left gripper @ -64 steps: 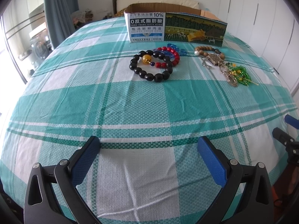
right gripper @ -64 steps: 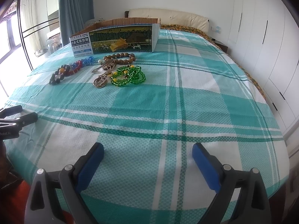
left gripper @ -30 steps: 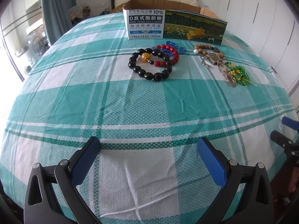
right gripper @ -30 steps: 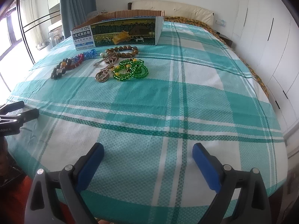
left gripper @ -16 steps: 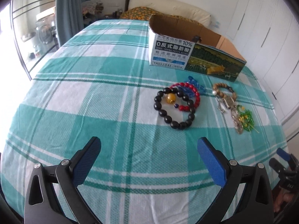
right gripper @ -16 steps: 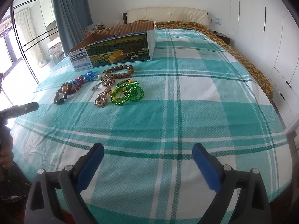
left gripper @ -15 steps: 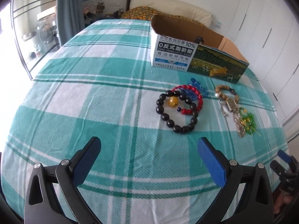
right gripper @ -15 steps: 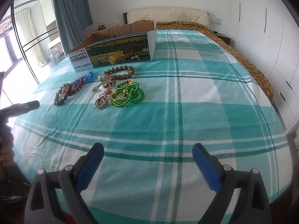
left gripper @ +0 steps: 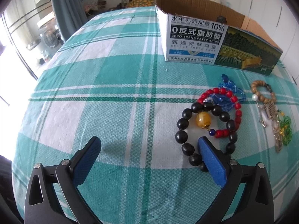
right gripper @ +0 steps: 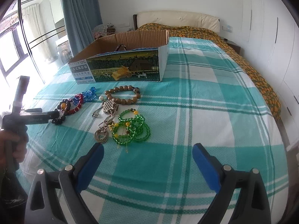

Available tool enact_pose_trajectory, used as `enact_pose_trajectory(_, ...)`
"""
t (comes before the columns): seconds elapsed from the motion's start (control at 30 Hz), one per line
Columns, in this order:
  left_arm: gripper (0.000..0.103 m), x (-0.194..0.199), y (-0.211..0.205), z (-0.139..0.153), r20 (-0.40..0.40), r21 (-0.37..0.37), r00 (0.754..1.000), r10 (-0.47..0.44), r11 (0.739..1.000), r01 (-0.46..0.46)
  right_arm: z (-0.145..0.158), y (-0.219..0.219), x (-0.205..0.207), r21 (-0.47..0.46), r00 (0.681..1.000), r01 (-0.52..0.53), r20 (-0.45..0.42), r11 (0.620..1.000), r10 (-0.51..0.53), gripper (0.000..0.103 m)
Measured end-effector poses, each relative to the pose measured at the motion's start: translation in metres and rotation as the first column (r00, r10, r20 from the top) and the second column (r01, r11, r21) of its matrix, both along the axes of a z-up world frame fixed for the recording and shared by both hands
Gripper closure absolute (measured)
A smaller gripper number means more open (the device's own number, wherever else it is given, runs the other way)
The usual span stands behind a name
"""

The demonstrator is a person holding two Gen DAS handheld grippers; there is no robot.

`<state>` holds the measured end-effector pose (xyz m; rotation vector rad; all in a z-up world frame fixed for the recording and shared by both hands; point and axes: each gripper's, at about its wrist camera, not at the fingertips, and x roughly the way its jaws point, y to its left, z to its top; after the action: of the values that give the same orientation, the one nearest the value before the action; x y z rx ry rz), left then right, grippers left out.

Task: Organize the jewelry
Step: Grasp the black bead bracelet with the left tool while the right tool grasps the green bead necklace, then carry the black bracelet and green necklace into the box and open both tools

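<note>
Jewelry lies on a teal plaid bedspread in front of an open cardboard box [left gripper: 194, 43] [right gripper: 121, 69]. My left gripper [left gripper: 149, 143] is open and low over the cloth. Its right finger tip sits inside the ring of the black bead bracelet [left gripper: 180, 136], which carries an amber bead. Behind it lie a red bead bracelet [left gripper: 236, 104], a blue glass one [left gripper: 230, 85] and a wooden bead bracelet [left gripper: 261, 85] [right gripper: 123, 93]. My right gripper [right gripper: 147, 149] is open, just short of the green bead strands [right gripper: 134, 127] and the metal ring pendant [right gripper: 101, 136].
A hand [right gripper: 11, 145] holds the left gripper [right gripper: 46, 116] at the left edge of the right wrist view. Something dark pokes up inside the box. A curtain [right gripper: 80, 18] and window stand to the left, a headboard [right gripper: 177, 18] behind, cupboards on the right.
Both grippers have moved forward to the jewelry. The left one dropped low, and its right finger now reaches into the black bracelet's ring. Both stay open.
</note>
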<state>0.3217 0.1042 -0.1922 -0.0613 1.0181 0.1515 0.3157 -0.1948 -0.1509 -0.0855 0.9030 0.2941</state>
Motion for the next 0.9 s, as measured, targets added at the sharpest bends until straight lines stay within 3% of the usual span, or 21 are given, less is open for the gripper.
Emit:
enact_pose_trajectory(0.13,0.000,0.002,0.001,-0.001,-0.001,-0.024,1.000,0.008,1.000,-0.008,-0.016,0.013,0.029,-0.024,0.997,-0.067,-0.041,0.997,0.066,0.006)
enact_pose_trajectory(0.2,0.004,0.001,-0.005,0.000,0.004,-0.026,1.000,-0.013,1.000,0.013,-0.023,0.022,0.040,-0.021,0.993,-0.108,-0.040,0.994,0.107,0.015)
enact_pose_trajectory(0.27,0.019,-0.004,-0.013,0.004,0.027,-0.023,0.998,-0.052,0.998,0.053,-0.031,0.030,0.048,-0.039,0.988,-0.146,-0.058,0.989,0.143,0.042)
enact_pose_trajectory(0.3,0.030,-0.005,-0.017,0.006,0.032,-0.024,0.997,-0.073,0.997,0.074,-0.030,0.034,0.048,-0.062,0.987,-0.157,-0.037,0.986,0.155,0.044)
enact_pose_trajectory(0.33,0.044,-0.007,-0.021,0.008,0.037,-0.027,0.995,-0.094,0.995,0.095,-0.030,0.035,0.048,-0.076,0.986,-0.162,-0.040,0.984,0.159,0.059)
enact_pose_trajectory(0.37,0.056,-0.010,-0.022,0.009,0.042,-0.027,0.993,-0.109,0.994,0.111,-0.027,0.035,0.047,-0.069,0.986,-0.162,-0.055,0.984,0.159,0.083)
enact_pose_trajectory(0.4,0.086,-0.013,-0.023,0.010,0.047,-0.032,0.991,-0.123,0.992,0.125,-0.023,0.031,0.045,-0.030,0.986,-0.153,-0.068,0.988,0.151,0.084)
enact_pose_trajectory(0.43,0.092,-0.015,-0.023,0.011,0.043,-0.037,0.991,-0.130,0.991,0.132,-0.019,0.027,0.042,-0.001,0.987,-0.143,-0.072,0.990,0.142,0.084)
enact_pose_trajectory(0.53,0.092,-0.023,-0.015,0.017,0.055,-0.093,0.990,-0.128,0.987,0.133,-0.002,0.016,0.023,0.044,0.991,-0.110,-0.065,0.993,0.113,0.087)
enact_pose_trajectory(0.77,0.092,-0.061,0.004,0.072,0.204,-0.234,0.972,-0.121,0.958,0.168,0.043,-0.010,-0.021,0.122,0.999,-0.036,0.010,0.992,0.035,0.087)
enact_pose_trajectory(0.9,0.093,-0.069,0.010,0.096,0.244,-0.261,0.963,-0.117,0.948,0.182,0.056,-0.019,-0.031,0.170,1.000,-0.022,0.024,0.985,0.018,0.087)
